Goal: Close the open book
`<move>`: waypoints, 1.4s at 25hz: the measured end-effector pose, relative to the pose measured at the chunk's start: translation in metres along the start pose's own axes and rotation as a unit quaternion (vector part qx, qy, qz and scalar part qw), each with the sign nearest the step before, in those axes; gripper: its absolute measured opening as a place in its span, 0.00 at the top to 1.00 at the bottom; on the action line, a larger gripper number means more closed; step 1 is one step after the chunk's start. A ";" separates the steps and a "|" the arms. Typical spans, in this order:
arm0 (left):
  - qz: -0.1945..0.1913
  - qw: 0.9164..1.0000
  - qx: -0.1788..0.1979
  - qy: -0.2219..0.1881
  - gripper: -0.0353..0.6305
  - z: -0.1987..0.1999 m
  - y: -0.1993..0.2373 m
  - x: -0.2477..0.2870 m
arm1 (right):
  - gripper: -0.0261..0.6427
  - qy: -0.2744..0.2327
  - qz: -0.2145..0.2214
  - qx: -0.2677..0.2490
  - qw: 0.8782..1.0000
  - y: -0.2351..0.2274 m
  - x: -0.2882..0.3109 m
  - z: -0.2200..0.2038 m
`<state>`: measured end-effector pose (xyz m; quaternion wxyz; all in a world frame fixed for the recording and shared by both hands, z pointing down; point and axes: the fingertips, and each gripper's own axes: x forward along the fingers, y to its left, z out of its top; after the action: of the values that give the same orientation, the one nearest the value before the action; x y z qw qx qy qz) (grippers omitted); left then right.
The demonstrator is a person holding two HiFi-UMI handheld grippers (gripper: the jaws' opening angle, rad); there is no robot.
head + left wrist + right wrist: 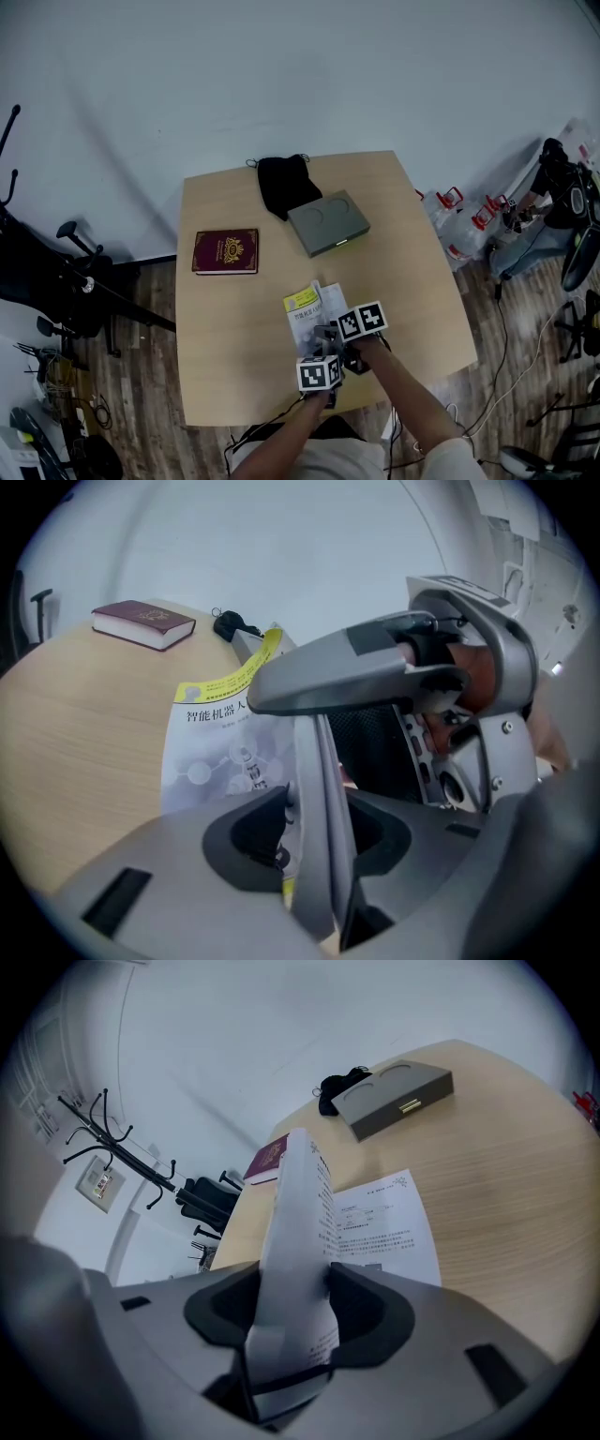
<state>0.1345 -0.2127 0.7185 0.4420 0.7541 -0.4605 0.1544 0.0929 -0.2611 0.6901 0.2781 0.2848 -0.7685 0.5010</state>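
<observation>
Lying at the near edge of the table (234,366), the book (304,311) is standing half open. The right gripper (300,1309) is clamping its raised pages (298,1213); the left gripper (319,832) is straddling a leaf (312,771), jaws apart. Folding flat is remaining.

the counter (225,375) is pale wood grain, smooth and matt. the open book (375,1222) has thin white paper pages, and its cover (216,752) is smooth and faintly glossy. the maroon book (226,251) looks leather-like, with gilt stamping. the grey box (394,1091) is matt, with a shiny metal catch (409,1105). the black pouch (286,183) is soft cloth. the left gripper (319,832) and right gripper (295,1307) have matt grey plastic shells, their jaws lined with black rubbery pads (371,1320).
</observation>
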 end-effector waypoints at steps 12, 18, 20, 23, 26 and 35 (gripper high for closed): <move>-0.039 0.999 0.011 0.007 0.70 -0.007 -0.016 -0.014 | 0.72 -0.008 0.018 0.011 1.000 -0.009 -0.007 0.002; -0.046 0.999 0.018 0.009 0.69 -0.010 -0.013 -0.022 | 0.72 -0.012 0.022 0.018 1.000 -0.014 -0.010 0.004; -0.051 0.998 0.019 0.008 0.69 -0.008 -0.014 -0.024 | 0.73 -0.013 0.019 0.018 1.000 -0.016 -0.010 0.005; -0.057 0.998 0.022 0.006 0.69 -0.009 -0.017 -0.029 | 0.75 -0.016 0.012 0.024 1.000 -0.025 -0.012 0.006; -0.062 0.998 0.022 0.007 0.68 -0.012 -0.016 -0.034 | 0.77 -0.018 0.010 0.028 0.999 -0.030 -0.012 0.005; -0.066 0.998 0.010 -0.002 0.68 -0.020 -0.007 -0.049 | 0.78 -0.033 0.020 0.040 0.998 -0.047 -0.012 0.003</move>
<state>0.1182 -0.1682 0.6943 0.4431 0.7874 -0.4089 0.1282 0.1340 -0.2780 0.7092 0.2309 0.2962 -0.7621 0.5274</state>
